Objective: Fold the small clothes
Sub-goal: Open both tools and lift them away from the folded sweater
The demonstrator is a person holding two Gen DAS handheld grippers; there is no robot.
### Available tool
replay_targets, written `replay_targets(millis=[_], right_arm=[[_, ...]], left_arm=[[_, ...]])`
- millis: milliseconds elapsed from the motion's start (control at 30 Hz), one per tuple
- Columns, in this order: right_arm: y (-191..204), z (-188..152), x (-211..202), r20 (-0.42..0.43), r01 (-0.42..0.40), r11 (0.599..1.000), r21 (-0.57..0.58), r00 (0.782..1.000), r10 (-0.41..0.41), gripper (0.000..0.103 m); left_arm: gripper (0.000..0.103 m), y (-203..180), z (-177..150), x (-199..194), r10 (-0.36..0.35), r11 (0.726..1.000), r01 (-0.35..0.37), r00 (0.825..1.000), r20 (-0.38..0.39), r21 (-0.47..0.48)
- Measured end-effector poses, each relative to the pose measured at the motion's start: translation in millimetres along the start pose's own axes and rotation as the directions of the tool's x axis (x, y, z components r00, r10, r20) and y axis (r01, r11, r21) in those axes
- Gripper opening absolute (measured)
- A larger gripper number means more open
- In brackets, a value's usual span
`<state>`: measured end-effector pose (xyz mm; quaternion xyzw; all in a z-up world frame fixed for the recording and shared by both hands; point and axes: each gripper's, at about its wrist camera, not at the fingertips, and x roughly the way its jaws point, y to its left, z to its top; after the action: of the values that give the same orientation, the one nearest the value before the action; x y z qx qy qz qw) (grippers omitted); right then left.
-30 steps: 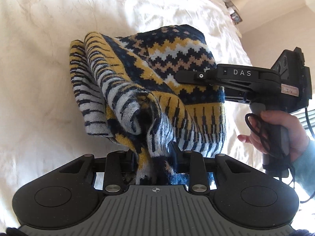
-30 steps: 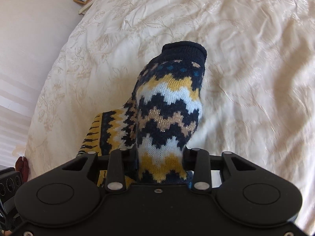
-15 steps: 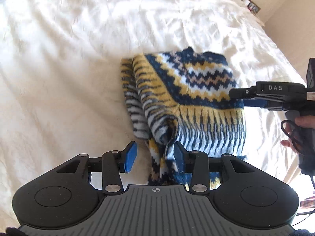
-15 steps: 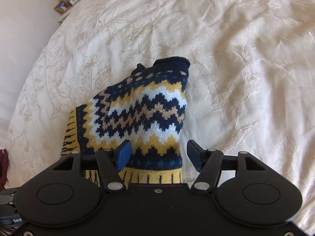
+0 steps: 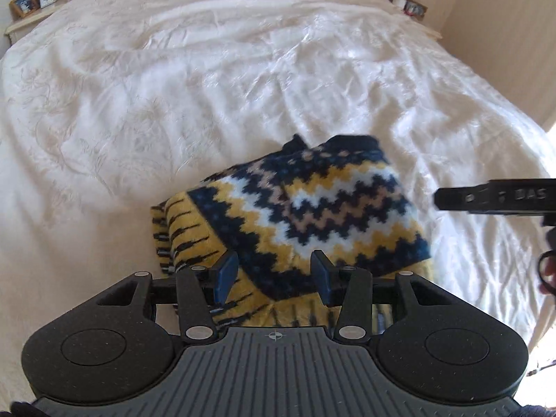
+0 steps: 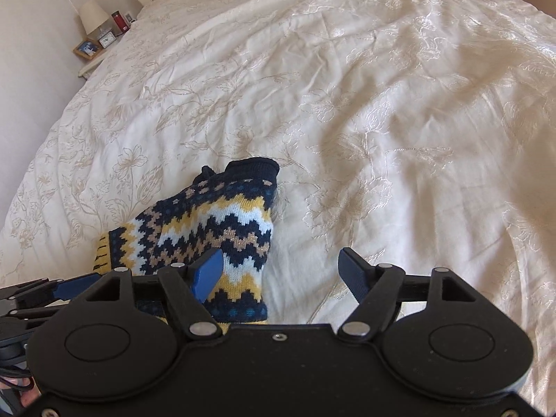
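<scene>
Nearest you, your left gripper (image 5: 274, 278) is spread wide with nothing between its blue pads (image 5: 226, 274); the near edge of the knitted sweater (image 5: 305, 208) shows through the gap, but neither pad touches it. Your right gripper (image 6: 281, 274) is likewise released, its jaws parted, the left one over the sweater's right edge and the right one over bare bedspread (image 6: 399, 121). In the left wrist view its dark finger reaches in from the right edge, apart from the garment.

The small navy, yellow and white zigzag sweater lies on the near part of the bed as a compact folded bundle. The zigzag panel is laid over the top, a yellow-and-black striped layer peeks out at the near left, and the dark ribbed cuff or collar points toward the far side. Nothing holds it; it rests on its own.

By the look of it, you are at the close of a fold, with both tools let go. The top layer sits a little askew over the striped one, so the next move probably calls for either squaring the edges with a light nudge or backing both grippers off and leaving the bundle.

Farther off, the cream embroidered bedspread runs wrinkled to the headboard. A bedside shelf (image 6: 93, 59) at the far left carries a lamp (image 6: 93, 15), a clock and a picture frame.
</scene>
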<state>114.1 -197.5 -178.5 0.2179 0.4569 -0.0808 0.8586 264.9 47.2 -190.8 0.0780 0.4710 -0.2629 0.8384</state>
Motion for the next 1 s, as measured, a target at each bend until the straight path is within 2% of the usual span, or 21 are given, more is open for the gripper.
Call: replay_targets(millis=[67, 167, 367, 467, 567, 633, 733, 867, 933, 967, 1000], right_arm=[[2.2, 0.1, 1.1, 0.015, 0.032, 0.999, -0.018, 0.999, -0.032, 0.077], [7.3, 3.1, 3.4, 0.037, 0.056, 0.997, -0.044, 0.998, -0.054, 0.078], [27.6, 10.8, 20.6, 0.051, 0.07, 0.993, -0.09, 0.997, -0.066, 0.08], [35.2, 12.3, 47.7, 0.003, 0.117, 0.986, -0.119, 0.993, -0.117, 0.08], [37.6, 12.2, 83.0, -0.072, 0.172, 0.977, -0.127, 0.981, -0.183, 0.079], [36.1, 9.9, 101.4, -0.1, 0.189, 0.975, -0.116, 0.974, -0.201, 0.083], [33.9, 6.1, 110.1, -0.085, 0.217, 0.97, -0.109, 0.97, -0.227, 0.094], [27.2, 6.4, 98.1, -0.075, 0.199, 0.978, -0.058, 0.976, -0.203, 0.094], [27.4, 4.3, 80.7, -0.041, 0.196, 0.98, -0.044, 0.979, -0.198, 0.094], [28.7, 1.3, 71.0, -0.021, 0.19, 0.981, -0.038, 0.981, -0.191, 0.094], [29.5, -3.0, 61.3, -0.002, 0.186, 0.982, -0.034, 0.982, -0.187, 0.094]], left_arm=[[0.047, 15.9, -10.0, 13.4, 0.059, 0.998, -0.059, 0.996, -0.067, -0.009], [0.05, 31.6, -18.3, 14.8, 0.024, 0.999, -0.027, 0.998, -0.058, -0.044], [0.05, 33.7, -21.3, 10.5, 0.021, 0.999, -0.023, 0.998, -0.053, -0.046], [0.05, 35.2, -22.9, 9.6, 0.017, 0.998, -0.02, 0.999, -0.046, -0.053], [0.05, 35.9, -23.3, 10.2, 0.008, 0.999, -0.011, 0.999, -0.048, -0.053], [0.051, 35.3, -22.2, 11.6, 0.006, 0.999, -0.009, 0.999, -0.052, -0.051], [0.052, 35.1, -21.7, 13.4, 0.008, 0.999, -0.011, 0.999, -0.053, -0.042], [0.056, 35.0, -21.9, 14.3, 0.008, 0.999, -0.01, 0.999, -0.05, -0.038], [0.06, 34.9, -22.5, 13.8, 0.014, 0.999, -0.016, 0.999, -0.048, -0.034], [0.07, 35.2, -23.2, 14.1, 0.028, 0.999, -0.03, 0.998, -0.049, -0.038], [0.087, 36.8, -24.0, 15.4, 0.053, 0.997, -0.056, 0.997, -0.057, -0.052]])
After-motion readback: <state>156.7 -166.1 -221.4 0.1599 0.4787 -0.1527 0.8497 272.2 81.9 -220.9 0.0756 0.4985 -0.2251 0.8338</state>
